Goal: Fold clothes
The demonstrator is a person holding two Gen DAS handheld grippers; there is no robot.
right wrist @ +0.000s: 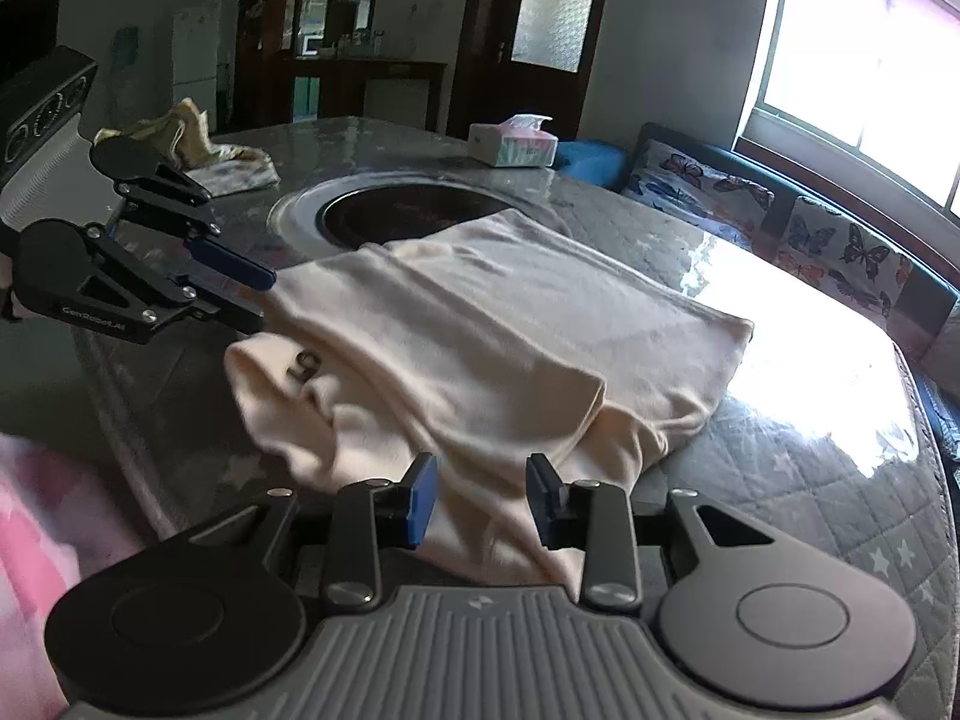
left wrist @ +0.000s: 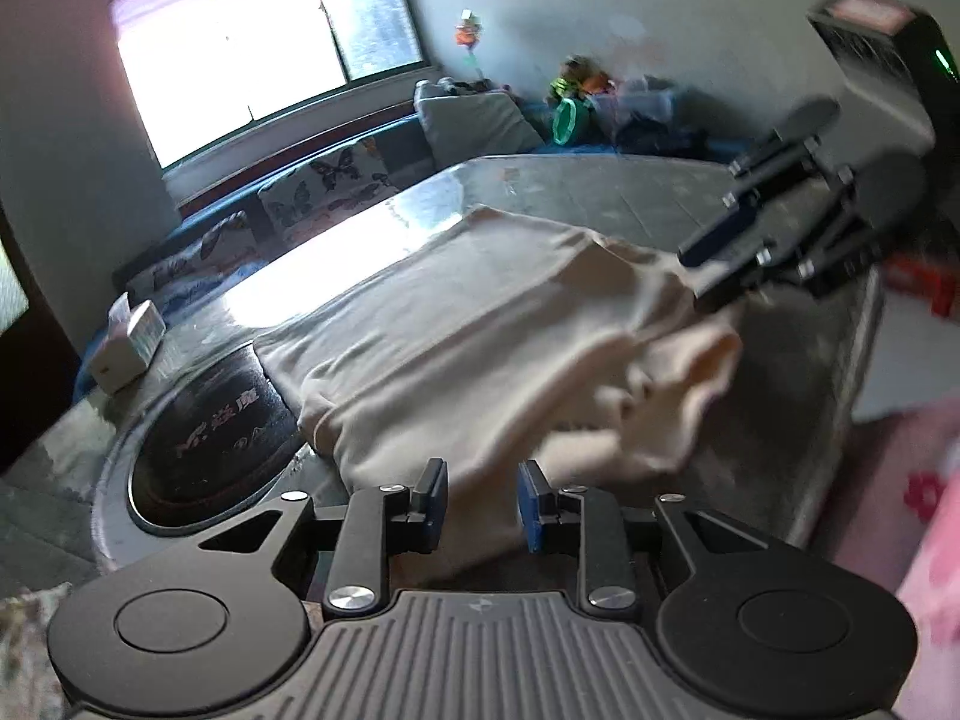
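Right tongs (right wrist: 480, 498) and left tongs (left wrist: 483, 501), both parted and empty, hover at the near edge of a cream garment (right wrist: 480, 324) on the table (right wrist: 780, 480). Body doubled flat; near portion bunched, so folding appears partly complete.

Daylight pours in through the window (left wrist: 264, 54), which is blown out to white in both views. Below the window, a patch of hard glare washes out the table (right wrist: 798, 324) top's surface. Away from the window the room falls dim, with dark furniture and murky walls. The cream garment (left wrist: 480, 330) is softly lit, its near edge smeared by motion blur. Fisheye distortion bends the window frame and darkens the corners of both pictures.
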